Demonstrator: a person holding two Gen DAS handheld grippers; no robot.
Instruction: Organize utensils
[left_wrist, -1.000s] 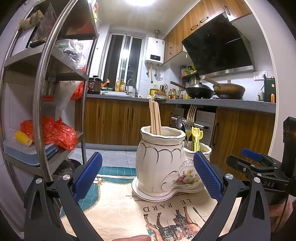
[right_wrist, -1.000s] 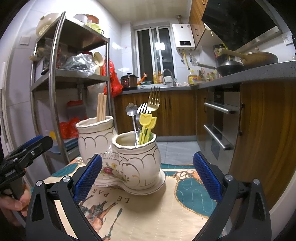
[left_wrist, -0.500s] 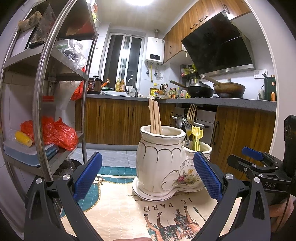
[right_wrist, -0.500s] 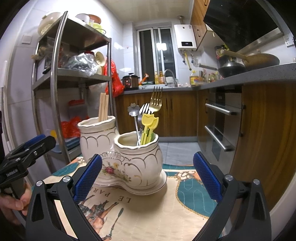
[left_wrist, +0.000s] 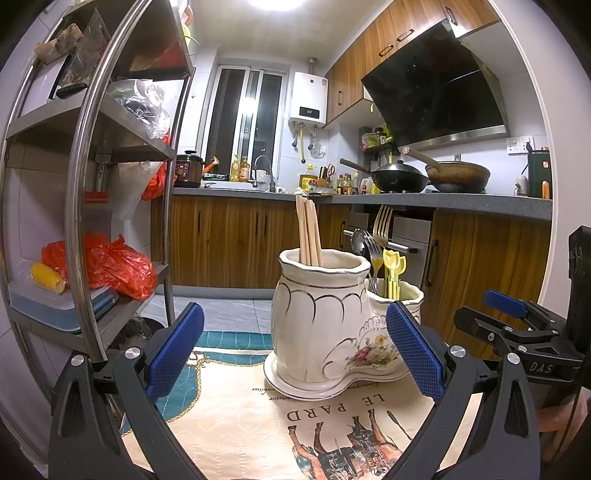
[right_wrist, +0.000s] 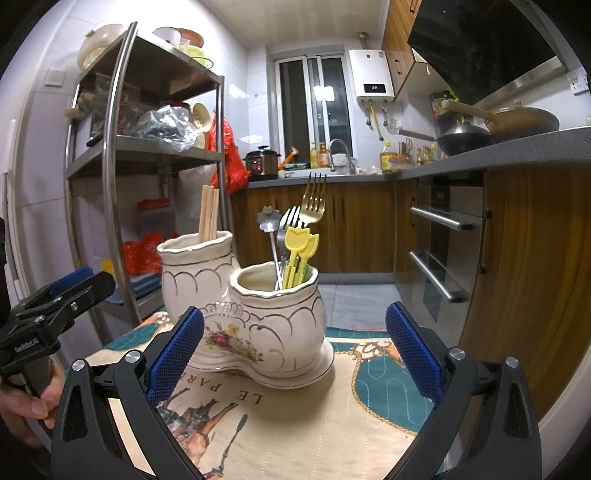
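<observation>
Right gripper (right_wrist: 293, 354) eased back slightly since earlier frame; holder unmoved. Two-pot ceramic holder (left_wrist: 325, 325) on placemat (left_wrist: 236, 417): chopsticks (left_wrist: 308, 232) in taller pot, forks (right_wrist: 312, 201) and yellow picks (right_wrist: 299, 245) in shorter. Left gripper (left_wrist: 293, 354) and right both released, jaws wide, empty.

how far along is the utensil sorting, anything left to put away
It looks essentially done. The chopsticks stand in the taller pot of the ceramic holder; the forks, flower-headed spoon and yellow picks stand in the shorter one. Nothing is in hand: the left gripper and right gripper are both open and empty. No loose utensils show on the printed mat.
</observation>
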